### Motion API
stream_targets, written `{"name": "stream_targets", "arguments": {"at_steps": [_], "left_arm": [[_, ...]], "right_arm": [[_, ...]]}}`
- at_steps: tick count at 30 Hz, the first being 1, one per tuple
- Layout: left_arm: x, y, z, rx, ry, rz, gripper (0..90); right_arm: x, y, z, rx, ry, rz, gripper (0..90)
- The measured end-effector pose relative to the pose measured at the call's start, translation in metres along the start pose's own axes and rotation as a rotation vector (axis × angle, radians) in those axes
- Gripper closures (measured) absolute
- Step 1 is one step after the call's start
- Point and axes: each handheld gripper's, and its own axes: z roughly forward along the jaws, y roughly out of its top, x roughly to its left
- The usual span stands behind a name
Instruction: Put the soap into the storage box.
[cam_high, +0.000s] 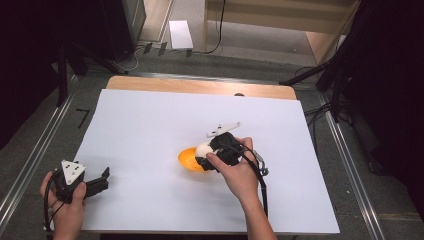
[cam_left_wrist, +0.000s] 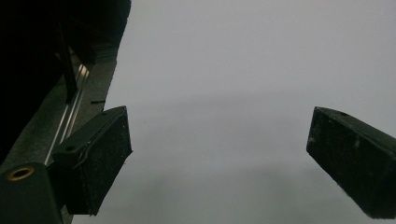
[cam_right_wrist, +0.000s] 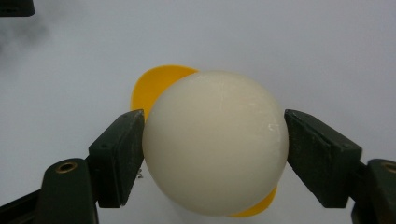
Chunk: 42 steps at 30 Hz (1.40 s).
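**White ball gripped over the orange bowl**

From the high view we see the right tool (cam_high: 206, 152) near the middle of the worktop (cam_high: 150, 125), which is covered by a white sheet. Its jaws are clamped on a white ball (cam_high: 203, 148), and the ball sits right above an orange bowl (cam_high: 189, 161) that rests on the sheet. In the right gripper view the two black jaws press against opposite sides of the ball (cam_right_wrist: 215, 142), and the orange bowl (cam_right_wrist: 152, 88) peeks out behind it at the upper left and at the lower right. We cannot tell whether the ball touches the bowl or is held just clear of it.

The left tool (cam_high: 102, 180) lies low at the near left corner of the sheet, well apart from the bowl, with the person's left hand (cam_high: 67, 210) around it. In the left gripper view its jaws stand wide apart with nothing between them, just the bare white sheet (cam_left_wrist: 233, 93) beyond.

The right hand (cam_high: 240, 175) wraps the right tool's body, a cable trailing back along the wrist.
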Motion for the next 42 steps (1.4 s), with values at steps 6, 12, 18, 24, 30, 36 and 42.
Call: {"name": "stream_targets", "arguments": {"at_steps": [6,12,18,24,30,36,42], "left_arm": [[0.000,0.000,0.000,-0.001,0.000,0.000,7.0],[0.000,0.000,0.000,0.001,0.000,0.001,7.1],[0.000,0.000,0.000,0.004,-0.001,0.003,7.0],[0.000,0.000,0.000,0.005,-0.001,0.004,7.1],[0.000,0.000,0.000,0.005,0.000,0.005,7.0],[0.000,0.000,0.000,0.006,-0.002,0.005,7.1],[0.000,0.000,0.000,0.007,-0.001,0.010,7.1]], "right_arm": [[0.005,0.001,0.004,0.001,0.000,0.008,24.0],[0.008,0.001,0.010,0.002,-0.003,0.015,24.0],[0.010,0.000,0.016,0.010,-0.004,0.046,24.0],[0.011,0.000,0.021,0.022,-0.019,0.069,24.0],[0.011,-0.001,0.026,0.040,-0.026,0.068,24.0],[0.012,-0.002,0.030,0.052,-0.026,0.069,24.0],[0.013,-0.003,0.034,0.065,-0.024,0.074,23.9]]}}
